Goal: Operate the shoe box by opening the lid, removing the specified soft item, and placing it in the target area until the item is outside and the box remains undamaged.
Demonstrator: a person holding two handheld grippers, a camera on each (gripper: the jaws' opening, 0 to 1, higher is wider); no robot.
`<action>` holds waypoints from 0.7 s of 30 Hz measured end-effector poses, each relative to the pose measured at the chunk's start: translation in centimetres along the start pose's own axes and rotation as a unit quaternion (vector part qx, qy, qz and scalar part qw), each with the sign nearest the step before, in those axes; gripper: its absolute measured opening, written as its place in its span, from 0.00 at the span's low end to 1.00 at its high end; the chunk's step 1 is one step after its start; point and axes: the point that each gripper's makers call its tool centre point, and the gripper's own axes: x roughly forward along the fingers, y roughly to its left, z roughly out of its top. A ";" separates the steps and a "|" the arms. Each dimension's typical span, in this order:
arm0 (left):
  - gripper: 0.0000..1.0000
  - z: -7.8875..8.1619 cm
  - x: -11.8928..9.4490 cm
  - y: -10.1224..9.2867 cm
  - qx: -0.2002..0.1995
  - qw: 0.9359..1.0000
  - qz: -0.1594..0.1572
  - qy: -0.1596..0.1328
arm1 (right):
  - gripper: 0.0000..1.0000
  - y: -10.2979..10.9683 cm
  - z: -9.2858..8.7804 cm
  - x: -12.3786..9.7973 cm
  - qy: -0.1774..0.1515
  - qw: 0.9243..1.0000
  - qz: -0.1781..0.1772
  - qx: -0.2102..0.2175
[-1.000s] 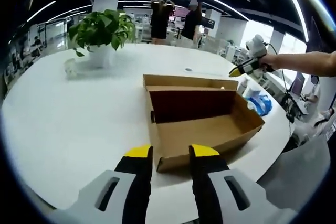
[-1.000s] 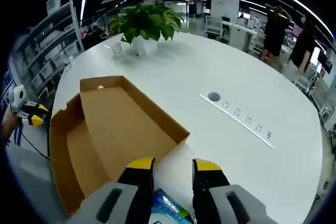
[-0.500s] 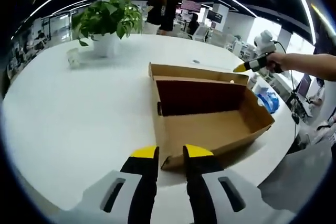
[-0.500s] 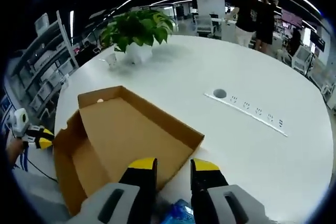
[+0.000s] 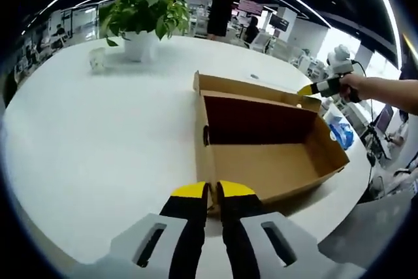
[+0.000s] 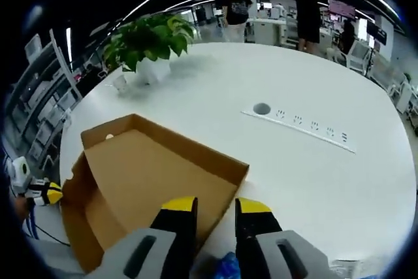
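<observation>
The brown shoe box [image 5: 274, 161] lies open on the white table [image 5: 98, 148], its inside bare and its lid [image 5: 251, 89] folded back on the far side. My left gripper [image 5: 213, 194] is at the box's near corner, jaws almost together with the corner wall between them. My right gripper [image 5: 307, 89] hovers over the far corner of the box. In the right gripper view the right gripper [image 6: 216, 206] stands open above the box [image 6: 150, 174], nothing between its tips. A blue soft packet [image 5: 342, 135] lies on the table outside the box, also low between my jaws [image 6: 227, 267].
A potted plant [image 5: 147, 11] and a small cup [image 5: 98, 61] stand at the far side. A socket strip [image 6: 302, 126] and a round hole [image 6: 261, 108] are set in the table [image 6: 313, 181]. People stand beyond [image 6: 307, 4]. The table edge runs close behind the box [image 5: 353, 181].
My left jaws have closed from wide apart to nearly touching at the box's near corner. The right jaws have narrowed a little. Both cameras have shifted slightly; the box has stayed put.
</observation>
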 end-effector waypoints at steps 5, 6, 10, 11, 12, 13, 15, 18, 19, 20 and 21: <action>0.04 0.0 0.0 0.2 -0.002 1.000 0.003 -0.004 | 0.11 -0.2 -0.5 0.3 0.006 1.000 -0.009 0.003; 0.04 0.0 0.0 0.2 0.001 1.000 0.003 -0.005 | 0.10 -0.1 -0.6 0.1 0.004 1.000 -0.012 0.008; 0.03 0.0 0.1 0.1 -0.001 1.000 0.002 -0.009 | 0.05 -0.4 -0.4 -0.1 -0.001 1.000 -0.019 0.015; 0.03 0.1 0.1 0.1 -0.003 1.000 0.001 -0.009 | 0.04 -0.4 -0.4 -0.1 -0.003 1.000 -0.019 0.015; 0.03 0.1 0.2 0.2 -0.006 1.000 0.000 -0.010 | 0.03 -0.5 -0.2 -0.2 -0.008 1.000 -0.022 0.015; 0.03 0.0 0.2 0.2 -0.011 1.000 0.000 -0.009 | 0.02 -0.5 -0.2 -0.3 -0.013 0.999 -0.022 0.020; 0.03 -0.1 0.1 0.0 -0.012 1.000 -0.001 -0.009 | 0.01 -0.5 -0.2 -0.5 -0.018 0.999 -0.022 0.025; 0.03 -0.1 0.0 0.0 -0.008 1.000 -0.001 -0.007 | 0.00 -0.2 -0.3 -1.0 -0.024 0.999 -0.023 0.020; 0.03 -0.2 0.0 -0.1 -0.008 1.000 -0.001 -0.007 | 0.00 -0.1 -0.3 -1.2 -0.027 0.999 -0.023 0.019; 0.03 -0.2 0.0 -0.2 -0.009 1.000 -0.001 -0.006 | 0.00 -0.2 -0.2 -1.2 -0.029 0.999 -0.022 0.023; 0.03 -0.2 -0.1 -0.2 -0.010 1.000 -0.001 -0.006 | 0.00 -0.3 -0.1 -1.2 -0.031 0.999 -0.022 0.029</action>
